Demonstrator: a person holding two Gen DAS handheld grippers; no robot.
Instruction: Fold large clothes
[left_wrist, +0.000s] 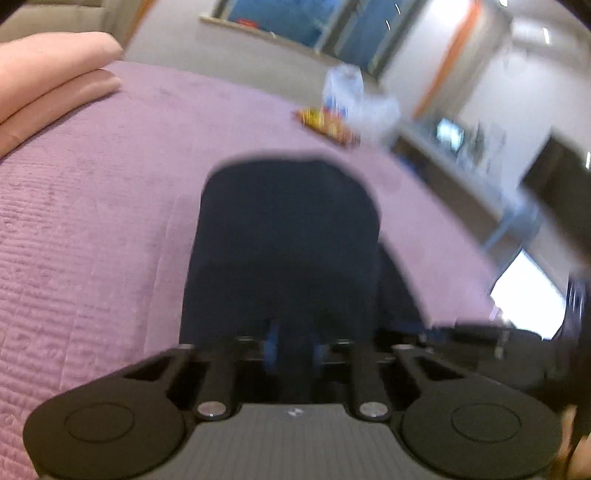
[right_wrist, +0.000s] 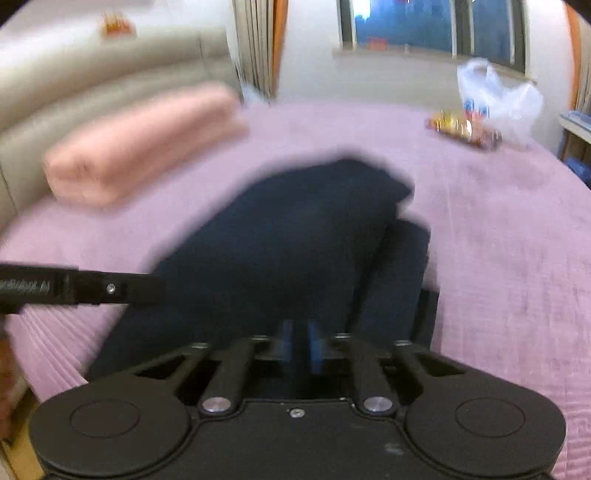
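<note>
Navy fabric, a large dark garment (right_wrist: 295, 236), lies partly folded in the middle of a bed under a mauve quilted cover (right_wrist: 498, 258). The right gripper (right_wrist: 298, 345) is clenched on the garment's near edge, its blue pads nearly together with cloth between them. The left gripper (left_wrist: 291, 349) is likewise pinched tight on the same dark cloth, which rises straight ahead of it. A folded pink blanket (right_wrist: 140, 144) rests near the cream headboard (right_wrist: 92, 74). At the far side lie a snack packet (right_wrist: 465, 129) and a clear plastic bag (right_wrist: 495, 96).
</note>
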